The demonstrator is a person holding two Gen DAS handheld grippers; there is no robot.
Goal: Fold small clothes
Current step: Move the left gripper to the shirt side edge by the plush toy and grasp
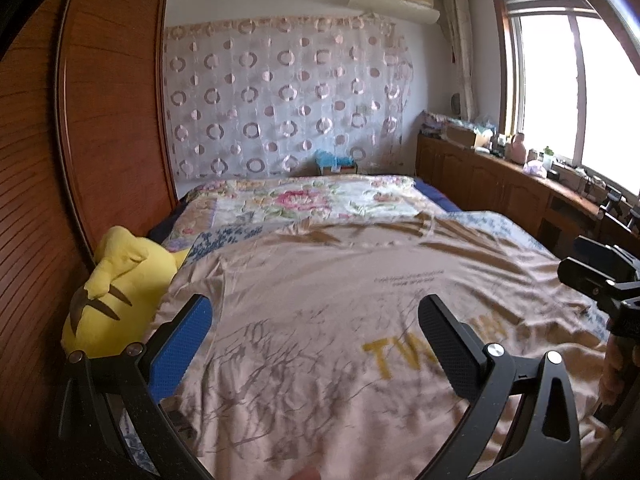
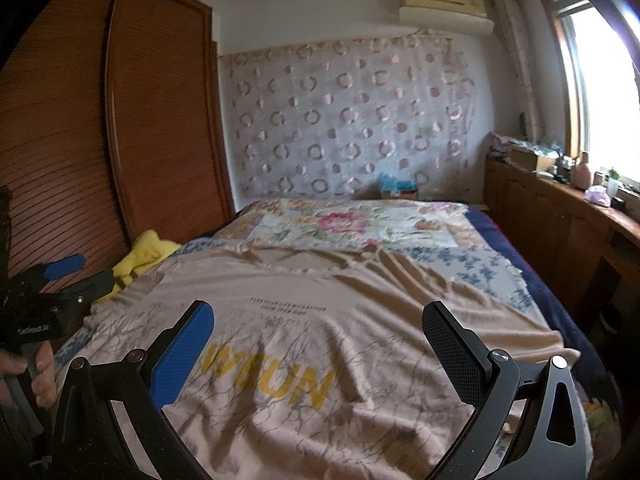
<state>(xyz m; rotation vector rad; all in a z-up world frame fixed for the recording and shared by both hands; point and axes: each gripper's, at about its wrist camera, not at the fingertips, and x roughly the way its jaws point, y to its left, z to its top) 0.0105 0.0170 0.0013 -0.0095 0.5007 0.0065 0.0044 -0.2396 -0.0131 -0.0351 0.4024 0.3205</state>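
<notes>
Garment: beige T-shirt with yellow lettering, spread flat, print side up, on the bed, covering the near half of the floral quilt.
Long axis: runs away from me; collar looks to be at the far end, hem nearest me, though neither edge is sharp.
My left tongs: spread wide, nothing held, hovering over the shirt's left part, near the sleeve edge beside the yellow plush toy.
My right tongs: spread wide, nothing held, over the lettering, toward the shirt's right half.
Key relation: shirt lies directly below and ahead of both tongs; each is nearer its own side edge.
Step, my guess: no fold made yet; side edges likely get pinched first.
Risk: thin cloth, quilt may get caught too.
</notes>
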